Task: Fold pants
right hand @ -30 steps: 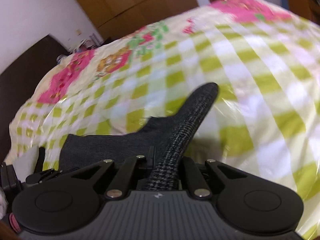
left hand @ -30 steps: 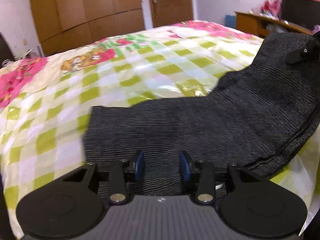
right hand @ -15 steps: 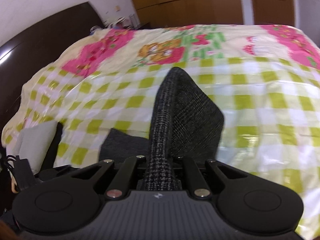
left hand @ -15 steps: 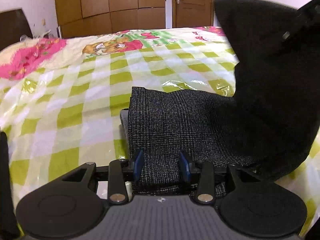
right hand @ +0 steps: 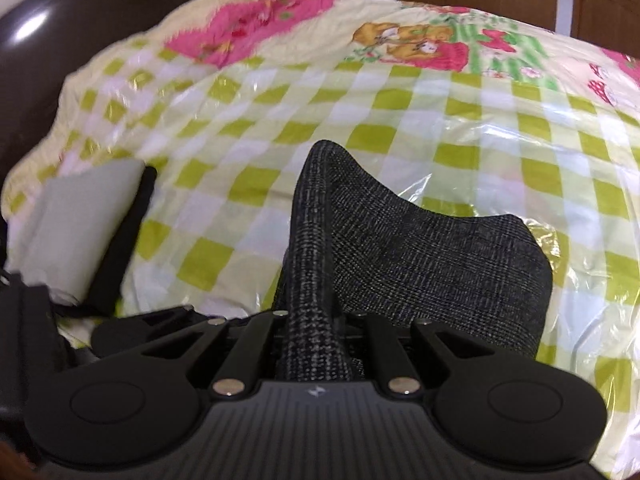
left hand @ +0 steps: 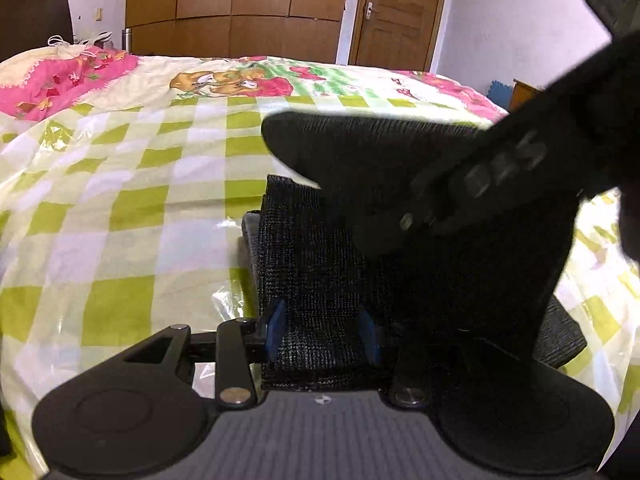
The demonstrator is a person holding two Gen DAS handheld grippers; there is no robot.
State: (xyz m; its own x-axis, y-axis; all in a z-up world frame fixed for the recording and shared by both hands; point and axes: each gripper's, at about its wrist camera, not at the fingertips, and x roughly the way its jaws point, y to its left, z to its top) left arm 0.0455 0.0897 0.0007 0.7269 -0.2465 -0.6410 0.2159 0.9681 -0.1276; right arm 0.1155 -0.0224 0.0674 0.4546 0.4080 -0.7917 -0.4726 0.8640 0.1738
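Plainly, the right tool [right hand: 316, 344] was clamped tight on a bunched end of the pants [right hand: 420, 256], lifted above the bed [right hand: 280, 128]. At the upper right of the left-wrist frame, that raised end hung over the lower layer [left hand: 320, 264], which ran straight ahead between the parted blue pads [left hand: 276, 326] of the left tool [left hand: 322, 330], gripping nothing.

Pants [right hand: 420, 264]: coarse, matt woven cloth, dark with fine pale flecks. Bed cover [right hand: 460, 120]: checked cloth under glossy, crinkled clear plastic. Wardrobe [left hand: 240, 12], upper centre: smooth brown wood. Right gripper [right hand: 316, 328]: matt black plastic, metal rivets.
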